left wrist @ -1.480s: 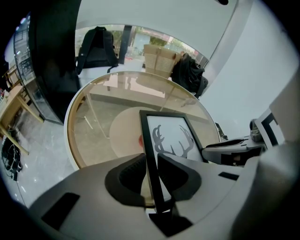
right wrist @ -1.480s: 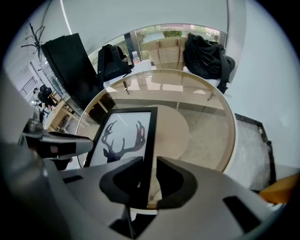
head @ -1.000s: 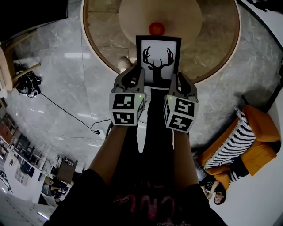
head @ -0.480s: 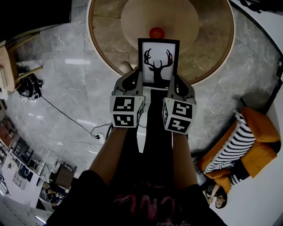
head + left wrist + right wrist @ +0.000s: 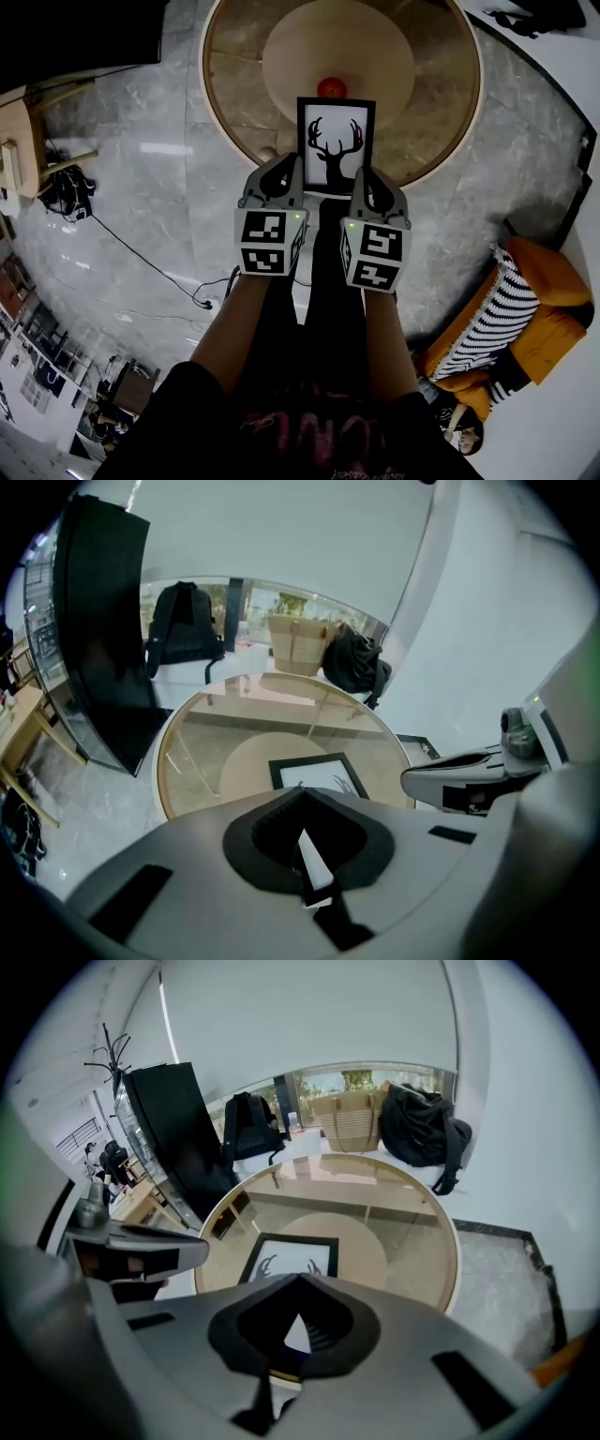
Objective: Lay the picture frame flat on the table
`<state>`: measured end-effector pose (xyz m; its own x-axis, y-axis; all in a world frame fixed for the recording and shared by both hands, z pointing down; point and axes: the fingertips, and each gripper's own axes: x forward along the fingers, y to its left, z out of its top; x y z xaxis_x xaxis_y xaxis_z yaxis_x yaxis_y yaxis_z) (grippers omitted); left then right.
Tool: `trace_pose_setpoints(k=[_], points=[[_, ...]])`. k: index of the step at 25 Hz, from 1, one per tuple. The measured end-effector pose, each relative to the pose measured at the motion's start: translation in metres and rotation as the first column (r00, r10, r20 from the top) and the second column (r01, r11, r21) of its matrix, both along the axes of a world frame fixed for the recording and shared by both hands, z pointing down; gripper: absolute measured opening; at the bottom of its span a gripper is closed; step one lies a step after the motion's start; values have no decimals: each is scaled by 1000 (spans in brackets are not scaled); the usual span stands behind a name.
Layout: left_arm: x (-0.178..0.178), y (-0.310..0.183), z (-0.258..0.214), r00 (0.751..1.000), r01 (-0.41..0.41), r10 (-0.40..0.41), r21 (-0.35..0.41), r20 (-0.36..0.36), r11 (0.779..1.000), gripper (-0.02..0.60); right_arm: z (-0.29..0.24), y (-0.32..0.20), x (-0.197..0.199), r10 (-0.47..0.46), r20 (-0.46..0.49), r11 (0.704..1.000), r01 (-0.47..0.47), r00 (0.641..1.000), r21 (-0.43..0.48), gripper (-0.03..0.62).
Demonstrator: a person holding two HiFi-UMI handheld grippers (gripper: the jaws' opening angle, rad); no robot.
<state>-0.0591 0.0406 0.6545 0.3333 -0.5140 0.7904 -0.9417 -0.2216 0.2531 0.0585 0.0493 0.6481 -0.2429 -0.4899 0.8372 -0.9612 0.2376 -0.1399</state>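
Left gripper (image 5: 314,864) has its jaws only a narrow slit apart. White shows through the slit, which I take to be the frame's print beyond, not something held. Right gripper (image 5: 295,1333) reads the same: a thin gap with white and a line of table rim behind it, and nothing clamped.

In the head view the frame (image 5: 336,141) sits on the round table (image 5: 441,141) at its near rim, with the deer print facing up. Both gripper views show it as a foreshortened slab against the glass, so I judge it is already lying flat or very close to it. I cannot tell whether its near edge fully rests on the surface, because the gripper bodies hide that edge.

The frame lies straight ahead of both grippers. Its long axis runs away from the person toward the table's centre, and its near short edge faces the jaws. The left gripper is by the near left corner and the right gripper by the near right corner, neither clearly nearer than the other. A red ball (image 5: 330,87) sits just beyond the far short edge, so any push forward would send the frame toward it.

No brand or label can be read. The frame carries only a black deer silhouette, the cubes (image 5: 270,240) show square markers, and the lettering on the shirt (image 5: 309,436) is too dim to read.
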Motion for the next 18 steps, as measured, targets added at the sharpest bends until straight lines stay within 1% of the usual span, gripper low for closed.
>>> trace_pose_setpoints(k=[7, 12, 18], points=[[-4, -9, -29, 1000, -4, 4, 42, 7, 999, 9, -29, -12, -3, -22, -24, 998, 23, 999, 59, 20], [-6, -17, -53, 1000, -6, 6, 76, 6, 997, 9, -52, -23, -6, -7, -16, 996, 8, 1000, 94, 20], [-10, -25, -80, 1000, -7, 6, 106, 7, 994, 9, -81, -32, -12, -20, -18, 991, 22, 1000, 132, 20]])
